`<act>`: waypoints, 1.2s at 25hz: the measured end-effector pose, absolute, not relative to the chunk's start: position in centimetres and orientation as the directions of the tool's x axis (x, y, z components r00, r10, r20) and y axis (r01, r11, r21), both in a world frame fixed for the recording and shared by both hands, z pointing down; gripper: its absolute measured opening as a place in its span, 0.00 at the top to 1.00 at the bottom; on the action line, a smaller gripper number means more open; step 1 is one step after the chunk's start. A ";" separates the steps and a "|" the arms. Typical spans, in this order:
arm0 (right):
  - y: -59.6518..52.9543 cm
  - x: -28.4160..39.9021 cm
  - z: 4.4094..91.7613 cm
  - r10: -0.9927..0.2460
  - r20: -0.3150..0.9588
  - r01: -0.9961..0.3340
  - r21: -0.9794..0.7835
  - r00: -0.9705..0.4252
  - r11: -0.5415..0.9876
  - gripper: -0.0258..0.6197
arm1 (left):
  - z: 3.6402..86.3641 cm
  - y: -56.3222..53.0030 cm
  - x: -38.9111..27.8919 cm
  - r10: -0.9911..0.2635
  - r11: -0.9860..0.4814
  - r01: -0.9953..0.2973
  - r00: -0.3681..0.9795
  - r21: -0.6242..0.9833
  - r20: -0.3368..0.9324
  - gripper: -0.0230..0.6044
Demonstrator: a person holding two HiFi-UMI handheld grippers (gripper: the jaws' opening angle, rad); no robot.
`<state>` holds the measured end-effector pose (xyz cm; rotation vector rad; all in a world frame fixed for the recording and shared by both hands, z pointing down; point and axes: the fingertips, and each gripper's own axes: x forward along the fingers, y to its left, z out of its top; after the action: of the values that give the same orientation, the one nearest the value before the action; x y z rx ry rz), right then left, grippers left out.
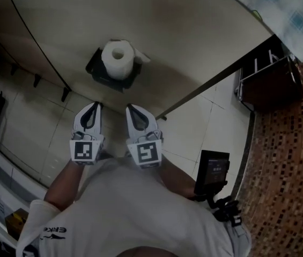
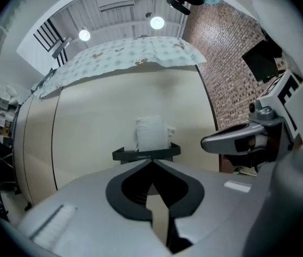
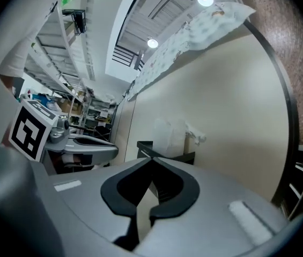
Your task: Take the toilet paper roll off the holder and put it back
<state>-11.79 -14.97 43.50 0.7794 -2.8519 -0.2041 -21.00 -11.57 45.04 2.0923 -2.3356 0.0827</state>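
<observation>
Currently, the roll: the toilet paper roll (image 1: 120,58) stands on end in its holder (image 1: 102,73). Its core hole shows to your head view, and a loose tail of paper (image 1: 142,58) sticks out on its right.
Holder: a black tray-like bracket fixed to the beige wall panel (image 1: 194,31). The roll sits inside its rim.
Your left hand: the left gripper (image 1: 94,107) has its jaws together, tips meeting, with nothing between them. It points at the wall panel.
Your right hand: the right gripper (image 1: 131,109) also has its jaws closed tip to tip and carries nothing. It points the same way.
Roll against your grippers: it lies ahead of both and touches neither. In the head view it sits beyond the tips, in line with the gap between the two grippers. In the left gripper view it rises straight above the closed tips. In the right gripper view it stands a little to the right of them.
Grippers to each other: they are side by side, near each other but not touching. Each one's marker cube (image 1: 86,150) sits at the rear, close to your shirt (image 1: 135,208).
Around you: a patterned cloth (image 1: 280,7) is draped over the top of the panel. A dark rack (image 1: 269,82) stands to your right, and a small screen (image 1: 214,170) sits at your right hip.
</observation>
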 end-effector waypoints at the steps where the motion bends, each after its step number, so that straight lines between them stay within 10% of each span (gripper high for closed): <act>1: -15.1 -12.1 43.2 -0.522 0.133 -0.497 0.183 -0.842 0.848 0.94 | 44.7 -12.0 -21.3 -0.995 0.094 -0.995 -0.095 -0.037 0.030 0.96; 17: -17.0 -17.4 38.5 -0.510 0.184 -0.370 0.493 -0.840 0.787 0.79 | 43.7 -14.4 -23.4 -1.000 -0.017 -0.999 0.017 -0.036 -0.001 0.96; 30: -20.8 -21.5 37.1 -0.490 0.546 0.041 0.695 -0.680 0.718 0.55 | 43.4 -14.2 -25.5 -1.000 0.012 -1.000 -0.011 -0.014 -0.025 0.96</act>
<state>-21.49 -20.78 37.12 0.3390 -2.1640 -0.8987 -25.51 -14.21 43.45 2.2280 -2.2538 -0.0119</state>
